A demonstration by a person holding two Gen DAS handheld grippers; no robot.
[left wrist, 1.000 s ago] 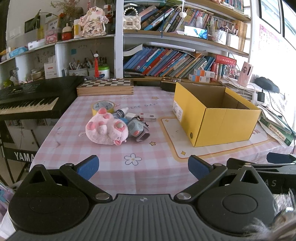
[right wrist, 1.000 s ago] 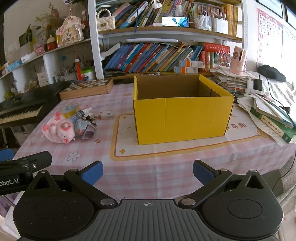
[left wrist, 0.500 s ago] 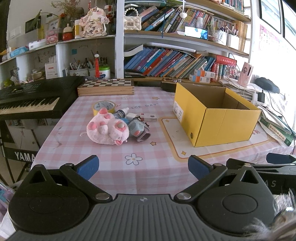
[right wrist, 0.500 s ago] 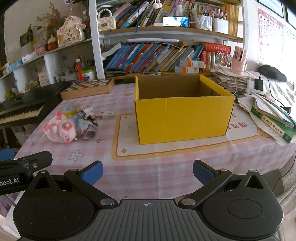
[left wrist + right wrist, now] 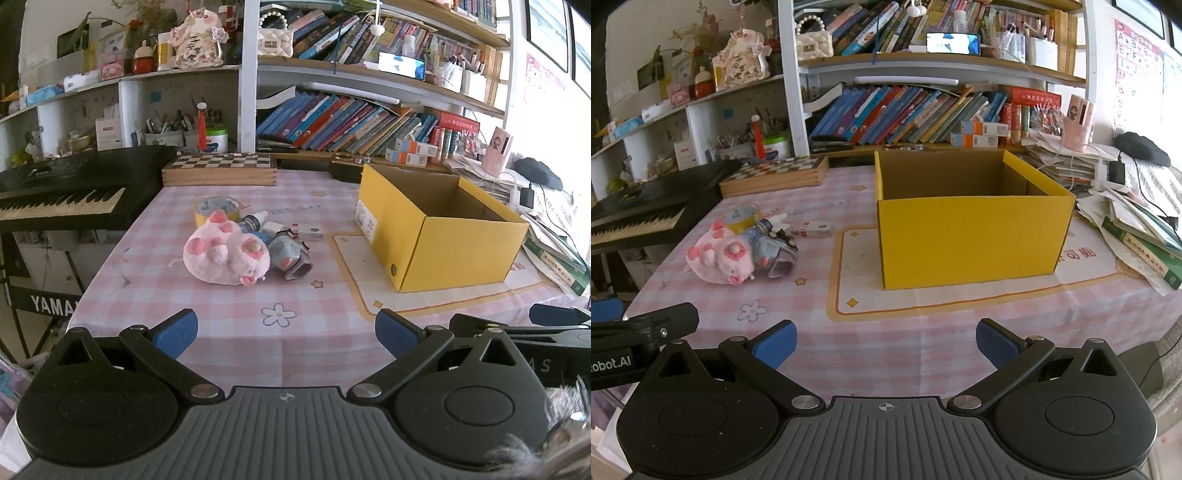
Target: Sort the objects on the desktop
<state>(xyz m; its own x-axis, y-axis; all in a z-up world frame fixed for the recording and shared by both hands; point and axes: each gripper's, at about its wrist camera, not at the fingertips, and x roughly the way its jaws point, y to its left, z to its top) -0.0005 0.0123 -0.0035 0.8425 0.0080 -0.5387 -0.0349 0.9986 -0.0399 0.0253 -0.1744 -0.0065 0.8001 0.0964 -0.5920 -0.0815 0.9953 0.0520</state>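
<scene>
A pink plush pig (image 5: 225,254) lies on the checked tablecloth, with a grey-blue toy (image 5: 290,254), a small dropper bottle (image 5: 253,220), a yellow tape roll (image 5: 216,208) and a small white box (image 5: 308,232) clustered around it. An open, empty yellow cardboard box (image 5: 439,236) stands to their right. My left gripper (image 5: 284,332) is open and empty, near the table's front edge, short of the pile. My right gripper (image 5: 884,343) is open and empty, in front of the yellow box (image 5: 971,232); the pig (image 5: 720,258) is to its left.
A black keyboard (image 5: 62,188) stands left of the table. A wooden chessboard box (image 5: 219,170) lies at the back. Stacked books and papers (image 5: 1137,236) crowd the right edge. Full shelves (image 5: 332,118) stand behind.
Both grippers have moved slightly forward toward the table; the objects look a little nearer. Nothing on the table has moved.
</scene>
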